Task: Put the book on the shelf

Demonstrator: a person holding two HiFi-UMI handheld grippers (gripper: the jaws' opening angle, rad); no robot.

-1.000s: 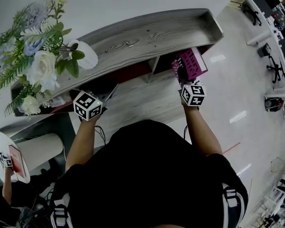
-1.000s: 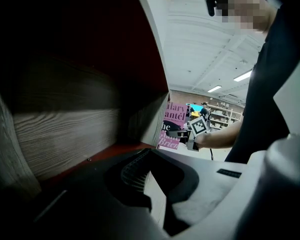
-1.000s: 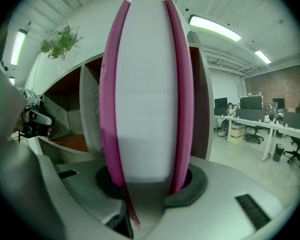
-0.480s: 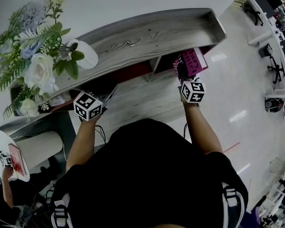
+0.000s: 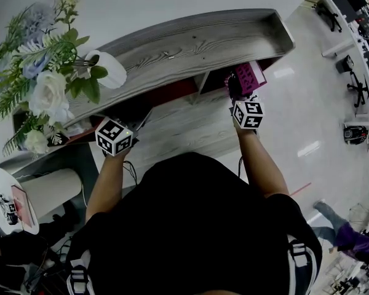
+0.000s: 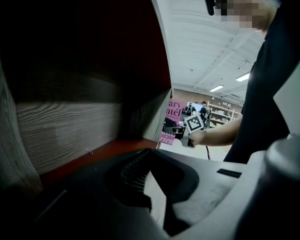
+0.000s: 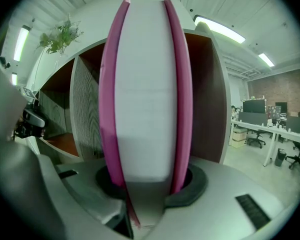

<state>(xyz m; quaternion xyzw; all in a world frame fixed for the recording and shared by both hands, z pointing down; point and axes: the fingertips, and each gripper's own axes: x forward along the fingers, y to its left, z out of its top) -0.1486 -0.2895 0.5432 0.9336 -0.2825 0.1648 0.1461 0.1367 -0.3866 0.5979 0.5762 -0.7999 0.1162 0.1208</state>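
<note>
You're gripping the pink book (image 7: 145, 94) upright in your right tool (image 7: 147, 186), with the jaws clamping both covers (page edge facing the camera). The book is sitting at the mouth of the shelf's (image 5: 190, 48) right-end compartment, between the gray divider (image 7: 87, 109) and the brown end wall (image 7: 207, 99). Your left tool (image 6: 152, 189) is pointing into a compartment further left, jaws slightly apart and holding nothing.

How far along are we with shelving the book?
Pickup is done: the right gripper grips the pink book upright. In hand: the book is at the mouth of the right compartment of the shelf. To do: push it in, release. The left gripper is open, empty.
</note>
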